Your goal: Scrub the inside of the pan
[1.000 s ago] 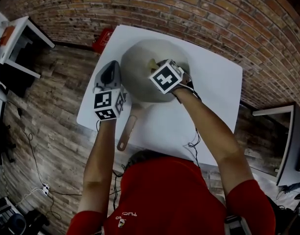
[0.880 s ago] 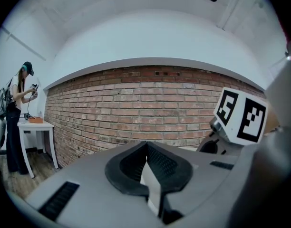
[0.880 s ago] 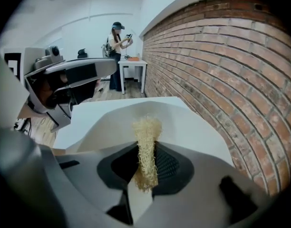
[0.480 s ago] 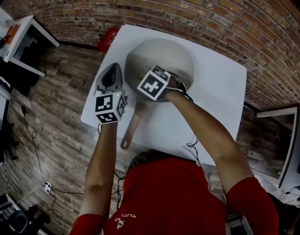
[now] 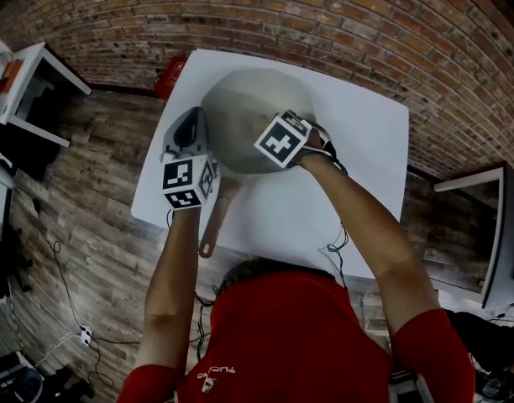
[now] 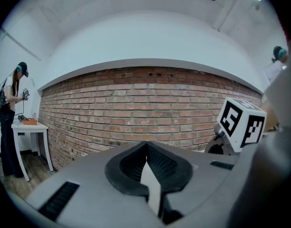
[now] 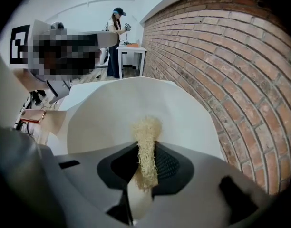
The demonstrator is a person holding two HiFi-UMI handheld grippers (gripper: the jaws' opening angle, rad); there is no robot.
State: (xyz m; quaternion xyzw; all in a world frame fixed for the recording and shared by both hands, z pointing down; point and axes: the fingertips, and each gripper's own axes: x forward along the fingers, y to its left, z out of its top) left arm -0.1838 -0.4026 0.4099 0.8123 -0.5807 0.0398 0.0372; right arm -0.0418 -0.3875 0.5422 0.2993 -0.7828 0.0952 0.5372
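Observation:
A round grey pan (image 5: 240,107) sits on the white table (image 5: 358,149), its wooden handle (image 5: 213,223) pointing toward me. My right gripper (image 5: 301,133) reaches over the pan's right side. In the right gripper view that gripper (image 7: 146,150) is shut on a straw-coloured fibrous scrubber (image 7: 145,132), which sticks out over the pan's pale inside (image 7: 107,122). My left gripper (image 5: 188,131) rests beside the pan's left rim. In the left gripper view it (image 6: 146,151) is shut, and I see nothing held between its pads.
A brick wall (image 5: 341,15) runs behind the table. A red object (image 5: 166,72) lies on the wooden floor at the table's far left corner. A small white side table (image 5: 26,82) stands to the left, and a person (image 7: 116,32) stands beside it.
My right gripper swept left across the pan with the scrubber, then came back to the right side. The left gripper has stayed beside the left rim.

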